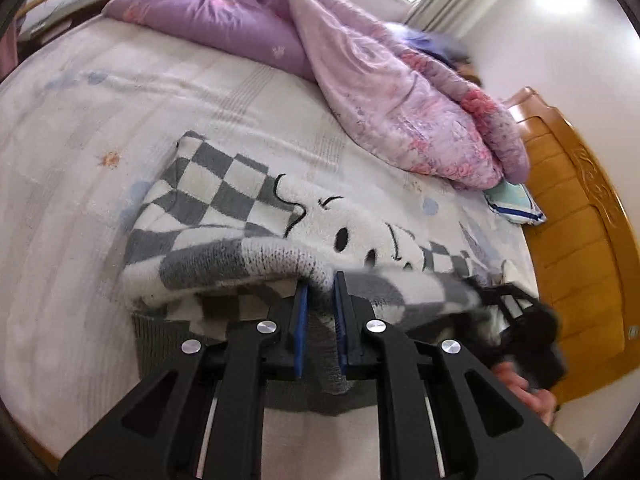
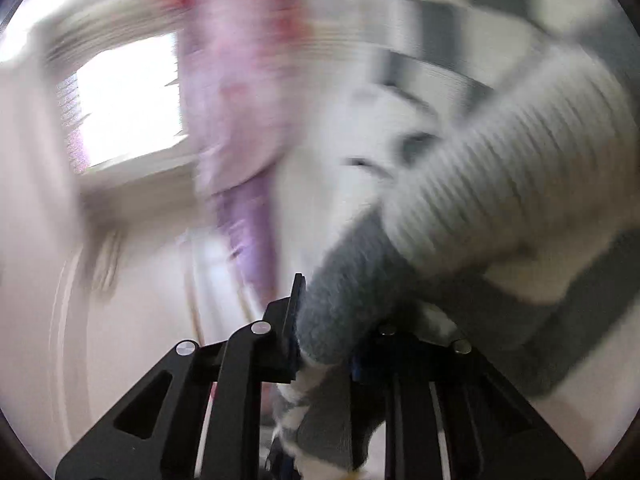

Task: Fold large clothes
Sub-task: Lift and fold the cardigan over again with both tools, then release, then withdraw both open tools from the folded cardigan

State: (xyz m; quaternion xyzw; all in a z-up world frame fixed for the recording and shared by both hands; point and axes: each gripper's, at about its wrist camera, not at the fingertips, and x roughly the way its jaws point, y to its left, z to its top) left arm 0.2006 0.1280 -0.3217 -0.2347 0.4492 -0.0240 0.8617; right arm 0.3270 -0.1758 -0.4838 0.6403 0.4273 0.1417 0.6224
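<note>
- Two grippers each pinch the same garment, a fuzzy grey-and-white checked sweater (image 1: 224, 216) with a cartoon face on its front.
- Most of the sweater lies spread on the pale bed sheet (image 1: 80, 152), beyond the tip of the left gripper (image 1: 321, 286); its near edge is raised off the bed and folded back toward the camera.
- On the left gripper, the blue pads (image 1: 301, 320) stand close together, pressed on a ribbed grey strip of that raised edge; a tail of the strip hangs down between the black fingers.
- From that pinch the lifted edge runs to the right, where the second tool and a blurred hand (image 1: 520, 384) show at the frame's side.
- In the right wrist view, the right gripper (image 2: 324, 308) has a thick grey fold of the sweater (image 2: 500, 184) wedged between its jaws; the knit covers the right-hand finger, so only the left finger shows plainly.
- Above that grip the sweater rises up and to the right, filling that side of the view, heavily blurred.
- A purple quilt (image 1: 360, 80) is heaped at the far side of the bed, well apart from the sweater, beside a wooden headboard (image 1: 580, 208).
</note>
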